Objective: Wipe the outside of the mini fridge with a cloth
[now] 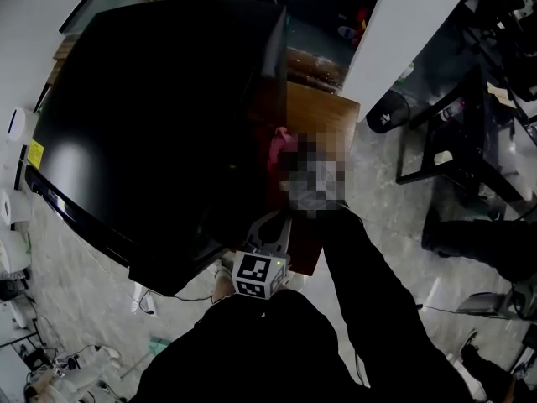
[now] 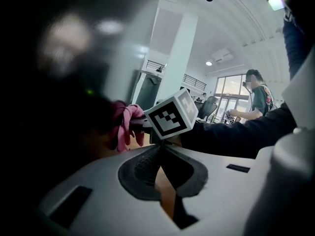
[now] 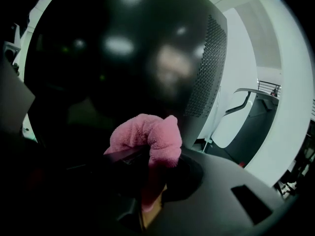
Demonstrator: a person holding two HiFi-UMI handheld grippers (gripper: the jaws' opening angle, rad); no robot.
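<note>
The black mini fridge (image 1: 159, 124) fills the left and middle of the head view, seen from above. A pink cloth (image 1: 279, 145) presses against its right side. In the right gripper view my right gripper (image 3: 147, 157) is shut on the pink cloth (image 3: 147, 136), with the fridge's glossy side (image 3: 123, 58) and its perforated vent (image 3: 209, 68) just ahead. My left gripper (image 1: 271, 222) sits below the cloth, near the fridge's front right corner, jaws together with nothing between them. Its own view shows the cloth (image 2: 126, 124) and the right gripper's marker cube (image 2: 172, 114).
The fridge stands on a brown wooden table (image 1: 323, 112). A white pillar (image 1: 403, 23) rises behind it, with a black metal frame (image 1: 453, 133) on the floor to the right. A person (image 2: 256, 100) stands in the far background. Cables lie on the floor at lower left (image 1: 147, 305).
</note>
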